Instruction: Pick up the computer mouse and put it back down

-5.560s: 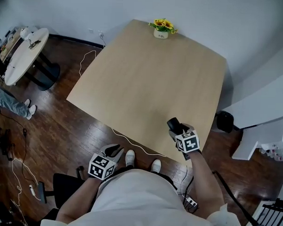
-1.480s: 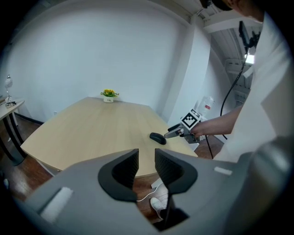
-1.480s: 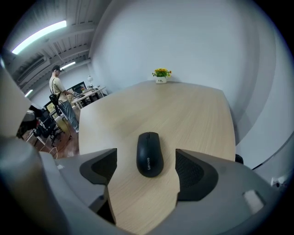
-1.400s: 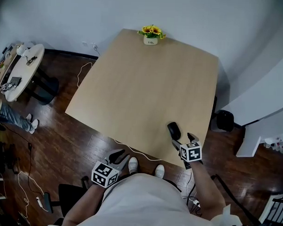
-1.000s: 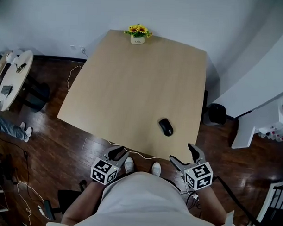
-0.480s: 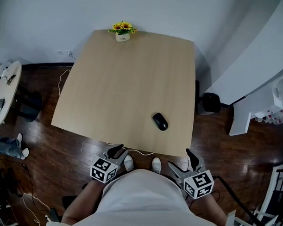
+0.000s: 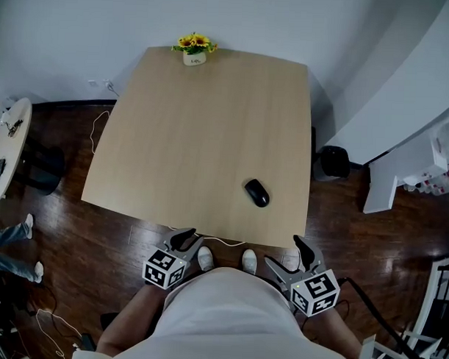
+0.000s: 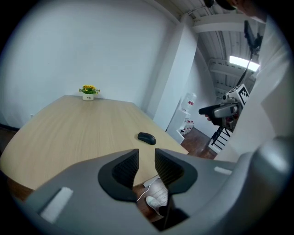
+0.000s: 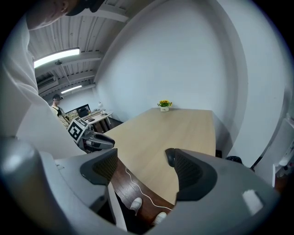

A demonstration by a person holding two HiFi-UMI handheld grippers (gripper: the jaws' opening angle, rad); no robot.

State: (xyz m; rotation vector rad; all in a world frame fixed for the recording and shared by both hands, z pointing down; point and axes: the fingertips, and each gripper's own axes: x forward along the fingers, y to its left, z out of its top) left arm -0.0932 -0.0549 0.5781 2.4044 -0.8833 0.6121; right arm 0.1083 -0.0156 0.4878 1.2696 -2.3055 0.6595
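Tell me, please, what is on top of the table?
A mouse near the front right corner, a flower pot at the far edge; nothing hides the table top.

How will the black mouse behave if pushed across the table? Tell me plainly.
The mouse looks small and rigid, probably light. Lying flat on the smooth table, it would likely slide, not roll. Its rounded shell may slip.

Office or meeting room. Large pale wooden table point(image 7: 204, 123) against plain white wall, small pot of sunflowers point(image 7: 194, 49) at far edge, computer mouse point(image 7: 256, 192) on top. Dark wood floor point(image 7: 75, 243) with loose cable point(image 7: 94, 134). Round white side table point(image 7: 5, 153) at left. Tube light point(image 9: 55, 57) on bare ceiling; monitors point(image 9: 83, 110) on background desk.
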